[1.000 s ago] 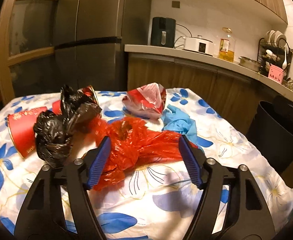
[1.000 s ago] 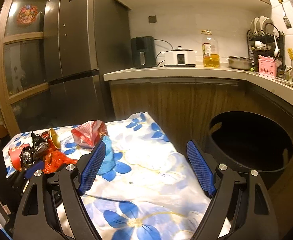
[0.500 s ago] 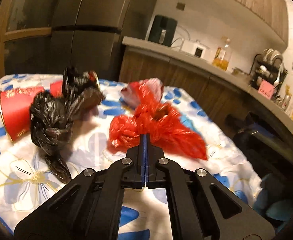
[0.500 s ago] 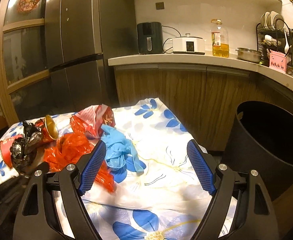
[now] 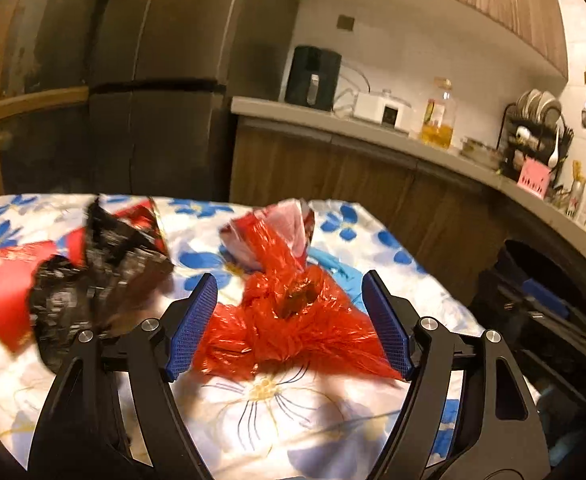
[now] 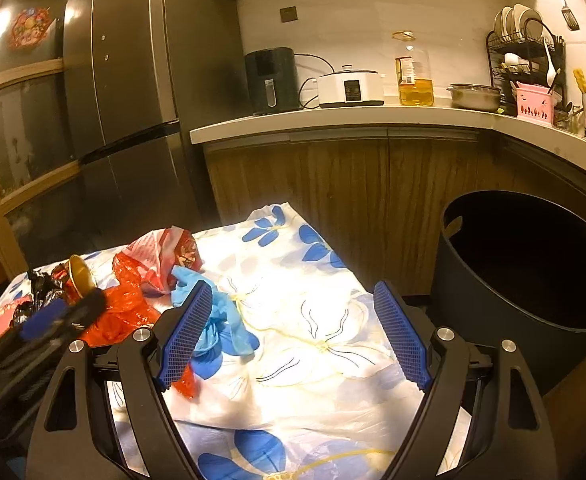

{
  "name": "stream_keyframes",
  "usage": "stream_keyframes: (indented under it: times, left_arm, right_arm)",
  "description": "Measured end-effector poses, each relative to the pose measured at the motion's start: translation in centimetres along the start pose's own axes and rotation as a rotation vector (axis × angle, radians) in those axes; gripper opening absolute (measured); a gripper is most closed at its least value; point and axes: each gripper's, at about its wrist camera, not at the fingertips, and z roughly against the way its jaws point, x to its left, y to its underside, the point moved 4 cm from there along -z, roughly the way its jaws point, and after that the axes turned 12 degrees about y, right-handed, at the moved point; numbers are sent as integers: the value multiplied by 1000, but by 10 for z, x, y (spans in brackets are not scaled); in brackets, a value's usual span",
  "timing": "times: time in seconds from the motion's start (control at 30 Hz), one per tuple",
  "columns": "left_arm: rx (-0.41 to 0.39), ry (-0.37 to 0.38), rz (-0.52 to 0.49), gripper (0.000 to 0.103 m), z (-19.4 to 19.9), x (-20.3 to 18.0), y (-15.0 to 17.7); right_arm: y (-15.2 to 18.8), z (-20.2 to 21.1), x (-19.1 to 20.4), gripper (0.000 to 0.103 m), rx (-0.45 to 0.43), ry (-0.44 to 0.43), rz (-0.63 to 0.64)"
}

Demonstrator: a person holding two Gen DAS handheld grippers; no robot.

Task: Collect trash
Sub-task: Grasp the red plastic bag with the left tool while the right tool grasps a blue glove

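Observation:
A crumpled red plastic bag (image 5: 293, 328) lies on the flowered tablecloth (image 5: 277, 408). My left gripper (image 5: 288, 284) straddles it, jaws opening, and the pads do not press on the bag. To its left lie a black bag (image 5: 93, 280) and a red paper cup (image 5: 5, 292). A red-and-white wrapper (image 5: 281, 220) and a blue glove (image 5: 329, 264) lie behind. My right gripper (image 6: 293, 292) stands open over bare cloth, with the blue glove (image 6: 221, 320) beside its left finger. The red bag (image 6: 121, 312) lies further left there.
A black round bin (image 6: 533, 264) stands open on the floor, right of the table. Behind it run a wooden counter (image 6: 333, 120) with appliances, and a dark fridge (image 6: 133, 120) at the left. The table's right edge (image 6: 333, 256) drops off near the bin.
My left gripper went from open to shut with the red bag at its tips, and now stands open around the bag. The right gripper has sunk closer to the blue glove.

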Motion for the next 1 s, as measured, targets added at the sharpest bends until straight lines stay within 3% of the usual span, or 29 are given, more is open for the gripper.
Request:
stream_keyframes:
  times: [0.1,0.13,0.17,0.27,0.37,0.73,0.87,1.0]
  left_arm:
    - [65,19,-25,65,-14,-3,7]
    - [82,21,-33,52,-18,-4,9]
    - [97,24,-40,46,-20,-4,12]
    - [96,35,-39,29,-18,-2,15]
    - [68,43,-32,21,-10,1,17]
    - [-163,9,40,19,101,8,11]
    - [-198,-38,24,19,123,9,14]
    - [-191,-33,43,19,126,12,15]
  right_arm:
    - [-1,-2,2,81,2,-4,2]
    - [-1,-3,3,81,7,-10,1]
    - [-1,-5,5,81,9,-14,1]
    - [-1,-6,11,81,6,-19,16]
    - [0,-9,16,81,8,-25,28]
    - [11,-37,48,74,72,-52,76]
    - [16,-46,69,69,96,-61,111]
    - [24,-58,89,57,140,-71,174]
